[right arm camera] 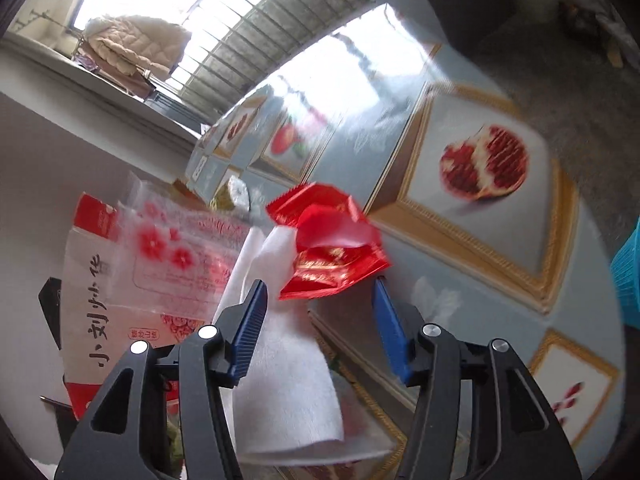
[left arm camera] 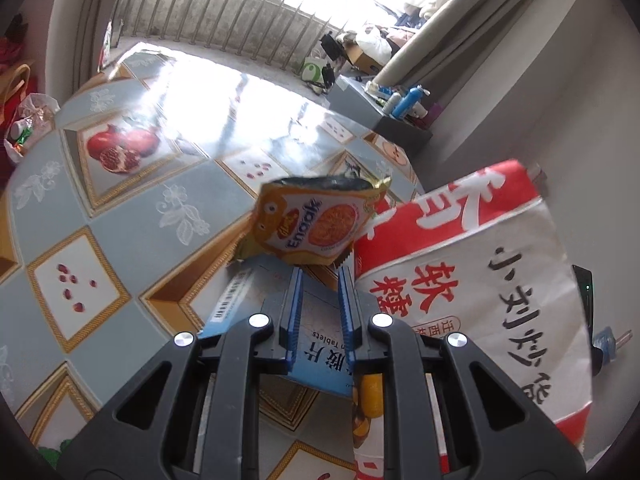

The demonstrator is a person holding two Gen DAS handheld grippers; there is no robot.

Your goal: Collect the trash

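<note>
My left tongs (left arm camera: 320, 276) pinch an orange wrapper (left arm camera: 316, 220) above the table (left arm camera: 120, 208), beside a big bag (left arm camera: 472, 280). My right tongs (right arm camera: 320, 292) are apart; a red wrapper (right arm camera: 328, 240) sits just ahead, over a white tissue (right arm camera: 280, 360).

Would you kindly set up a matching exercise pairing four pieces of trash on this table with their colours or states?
Things:
1. Enaak snack packet
2. medicine box
3. crumpled wrapper
4. tissue

Descriptions:
A. plain white, lying flat
B. shiny red
C. blue with a barcode on its side
D. orange and yellow, torn open at the top

Pairs: 1-D, 2-C, 3-B, 4-A
</note>
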